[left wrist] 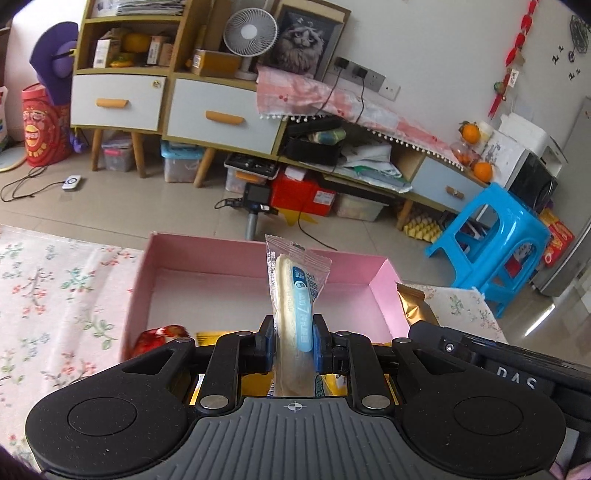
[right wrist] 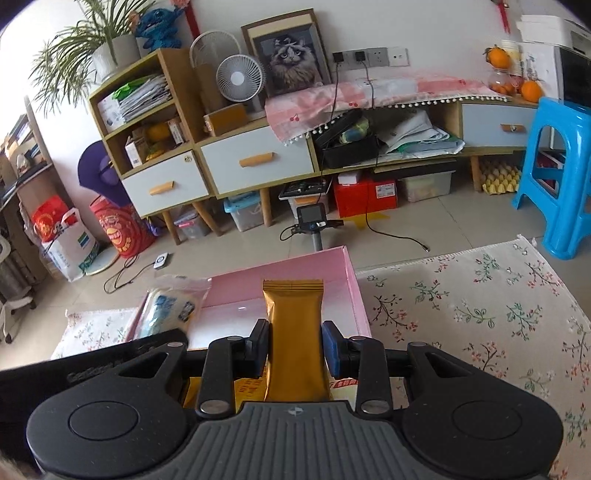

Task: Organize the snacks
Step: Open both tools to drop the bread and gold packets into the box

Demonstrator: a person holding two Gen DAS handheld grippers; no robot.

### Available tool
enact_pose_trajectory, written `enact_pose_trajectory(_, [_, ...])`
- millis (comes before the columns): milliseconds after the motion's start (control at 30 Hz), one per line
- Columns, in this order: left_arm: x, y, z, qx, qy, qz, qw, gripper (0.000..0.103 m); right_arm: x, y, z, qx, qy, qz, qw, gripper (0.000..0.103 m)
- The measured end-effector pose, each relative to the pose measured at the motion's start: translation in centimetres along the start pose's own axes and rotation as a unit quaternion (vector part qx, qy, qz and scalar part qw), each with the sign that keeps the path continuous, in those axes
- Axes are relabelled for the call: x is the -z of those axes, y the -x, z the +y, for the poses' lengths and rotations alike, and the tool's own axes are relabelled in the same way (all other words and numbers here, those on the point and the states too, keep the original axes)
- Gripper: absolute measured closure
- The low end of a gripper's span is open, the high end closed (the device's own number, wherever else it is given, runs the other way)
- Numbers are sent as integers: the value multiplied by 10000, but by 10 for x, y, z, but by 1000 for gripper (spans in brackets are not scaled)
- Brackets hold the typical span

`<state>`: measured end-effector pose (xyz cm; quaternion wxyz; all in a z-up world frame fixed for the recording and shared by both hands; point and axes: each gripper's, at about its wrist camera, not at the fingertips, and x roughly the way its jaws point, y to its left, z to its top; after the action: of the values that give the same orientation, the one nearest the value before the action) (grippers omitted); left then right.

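A cluttered living room with a long low cabinet, a small white fan and a blue plastic stool lies beyond a worktop covered in a floral cloth, and on that cloth sits the landmark for everything here: an open pink box. The left tool is pinching a clear-wrapped cream snack with a blue label, held upright just above the near half of the pink box. The right tool is pinching a gold-wrapped snack bar, also upright, over the pink box's near right part. Inside the pink box the far floor shows bare, while along its near edge a red shiny wrapped sweet and some yellow packets already lie, partly hidden behind the tools. By my reading the sorting is under way but not far along: a few snacks are in, two more are carried over the pink box and not yet released, and most of its floor is still free. Whether more snacks wait outside the pink box cannot be told, since the worktop near the tools is hidden.
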<state>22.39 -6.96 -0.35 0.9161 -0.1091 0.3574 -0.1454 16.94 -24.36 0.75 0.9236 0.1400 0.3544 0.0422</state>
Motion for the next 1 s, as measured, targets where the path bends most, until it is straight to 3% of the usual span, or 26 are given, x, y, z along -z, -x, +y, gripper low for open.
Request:
enact_pose_trajectory(400, [6,-25,4,-57,-12,-37,10000,86,2,-18,-9,-125,-46,125,9998,83])
enact_pose_trajectory(533, [5,-24,7,-63,30,-127,9999,83,3,-19,-6,-91,-17,120,9999,79])
enact_pose_trajectory(600, [4,-23,7,-53,50,-85,9999,82,2,-18,-6,-88,-21,133,9999,72])
enact_pose_trajectory(800, [2,-15,6,-29,0,-75,10000,66,0,-11,-7,-60,-28,64,10000,56])
enact_pose_trajectory(967, [3,1,2,-109,-147,-174,9997,41,-3,0,-4,-45,15,-8,10000,42])
enact_pose_trajectory(1000, [3,5,2,-119,-160,-201,9996,40,-3,3,-3,-40,35,-22,10000,39])
